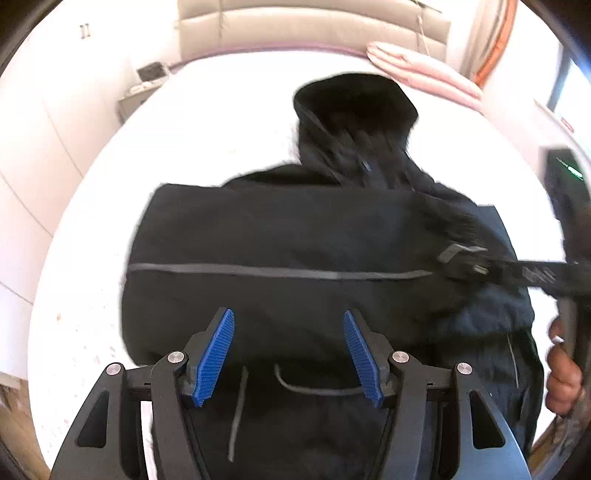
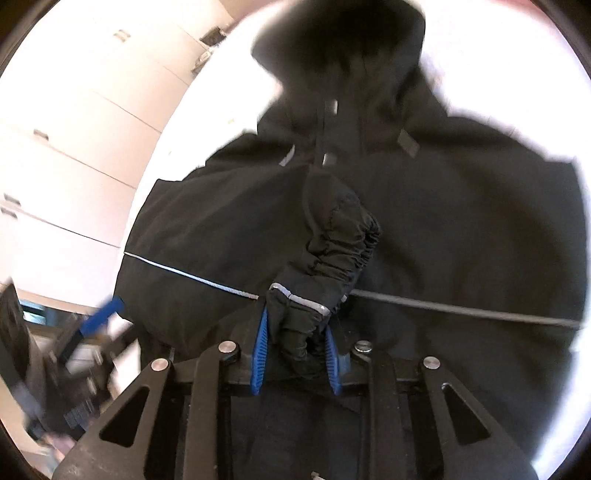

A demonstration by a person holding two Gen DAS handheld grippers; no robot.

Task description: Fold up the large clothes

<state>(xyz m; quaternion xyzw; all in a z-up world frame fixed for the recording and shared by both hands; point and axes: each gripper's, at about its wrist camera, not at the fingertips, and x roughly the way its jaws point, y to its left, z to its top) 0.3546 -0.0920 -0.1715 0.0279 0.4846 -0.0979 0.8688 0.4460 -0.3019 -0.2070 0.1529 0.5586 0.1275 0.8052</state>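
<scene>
A large black hooded jacket [image 1: 295,236] with a thin grey reflective stripe lies on the white bed [image 1: 221,110], hood [image 1: 354,107] toward the headboard. My left gripper [image 1: 289,325] is open and empty just above the jacket's near hem. My right gripper [image 2: 295,321] is shut on the jacket's sleeve cuff [image 2: 306,299], which has a reflective band and a gathered elastic part, held over the jacket body [image 2: 461,229]. The right gripper also shows in the left wrist view [image 1: 465,258], blurred, over the jacket's right side.
A pink folded blanket [image 1: 424,74] lies at the bed's far right by the padded headboard [image 1: 314,29]. A nightstand [image 1: 136,99] stands at the far left. White cabinet doors [image 2: 74,110] line the left wall. Wood floor shows at the near edges.
</scene>
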